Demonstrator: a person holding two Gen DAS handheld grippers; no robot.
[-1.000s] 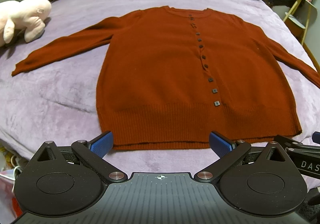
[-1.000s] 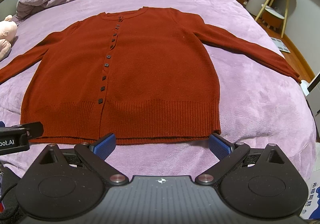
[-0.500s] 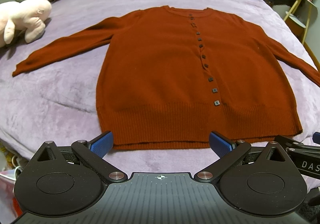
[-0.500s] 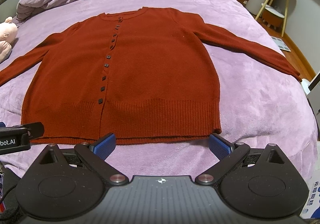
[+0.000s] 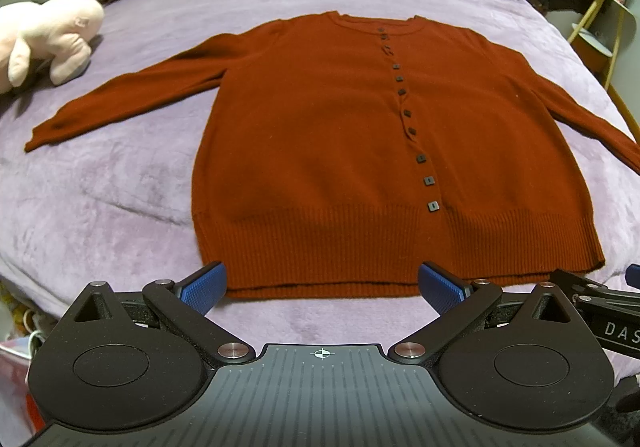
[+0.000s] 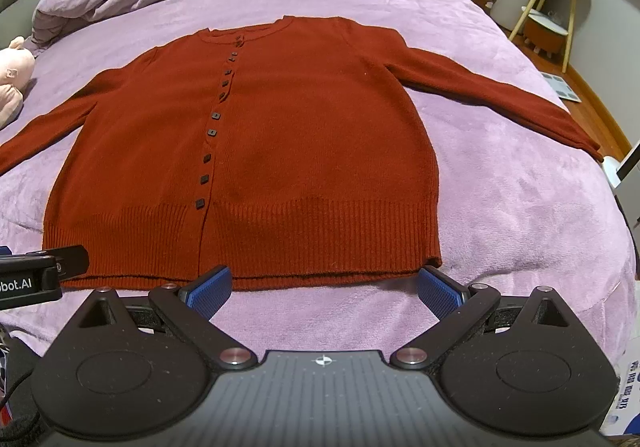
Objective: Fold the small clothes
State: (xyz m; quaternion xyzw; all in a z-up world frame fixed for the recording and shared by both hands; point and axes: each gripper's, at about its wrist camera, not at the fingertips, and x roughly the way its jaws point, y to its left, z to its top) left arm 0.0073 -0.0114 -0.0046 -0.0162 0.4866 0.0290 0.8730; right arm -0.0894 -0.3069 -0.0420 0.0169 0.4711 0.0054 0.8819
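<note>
Rust-red buttoned cardigan point(image 5: 320, 151) lies flat, face up, sleeves spread, on purple bed cover point(image 5: 100, 199). No fold made; whole task left, by look of it.
Left gripper point(image 5: 322, 285) jaws wide, empty, near hem.
Right gripper point(image 6: 324, 285) same: wide, empty, near hem.
Writing: "DAS" and "obot.AI" partly legible on gripper bodies.

Cardigan point(image 5: 320, 143) flat on bed point(image 5: 100, 183); left tongs point(image 5: 322, 287) spread, empty.
</note>
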